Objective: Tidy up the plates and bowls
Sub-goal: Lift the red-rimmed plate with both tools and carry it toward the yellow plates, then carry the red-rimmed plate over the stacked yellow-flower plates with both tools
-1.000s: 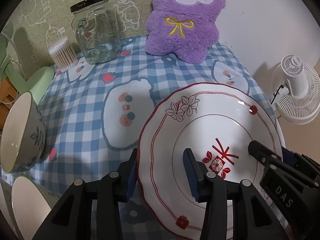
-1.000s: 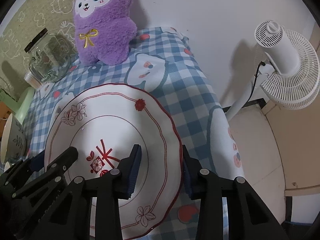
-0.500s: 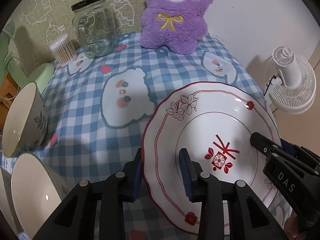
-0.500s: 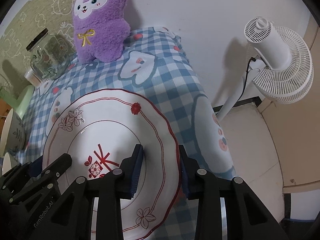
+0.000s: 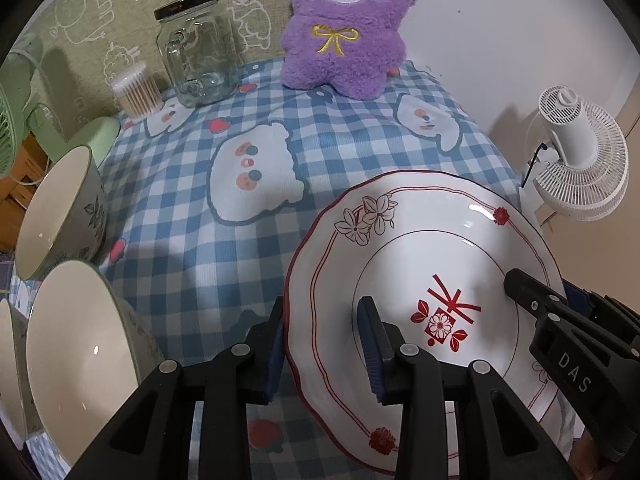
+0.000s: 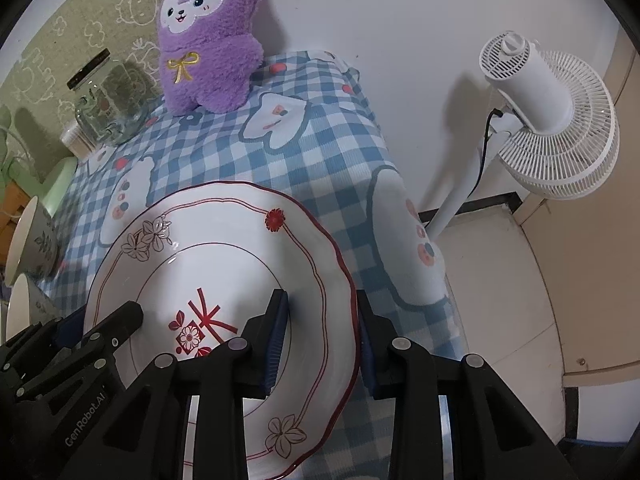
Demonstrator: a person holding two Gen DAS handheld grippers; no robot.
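1. Here we see the left gripper (image 5: 322, 336) straddling the left rim of the plate (image 5: 420, 240), one finger under the rim's outer edge and the other on the plate's inner face; its jaws have just been closing, with the rim between them, and the pads look pressed against it.
2. Across the plate, the right gripper (image 6: 322, 328) takes the opposite rim in the same way, one finger inside the plate, one outside; its jaws too have just been closing on the rim and appear to pinch it.
3. Between the two grippers the plate, white with red trim, a red flower motif at its middle and outlined blossoms on the rim, sits tilted over the blue checked tablecloth (image 5: 192, 240), near the table's right edge.
4. To the left of the plate we count bowls: a patterned bowl (image 5: 60, 212) lying on its side, and a nearer bowl (image 5: 76, 356) closer to the camera, with a further rim just visible at the picture's edge.
5. Beyond the plate, at the table's far end, stand a purple plush toy (image 5: 344, 28), a glass jar (image 5: 196, 52) with a dark lid, and a tub of cotton swabs (image 5: 136, 92) beside the jar.
6. To the right of the plate, off the table, a white fan (image 6: 548, 120) stands on the floor.
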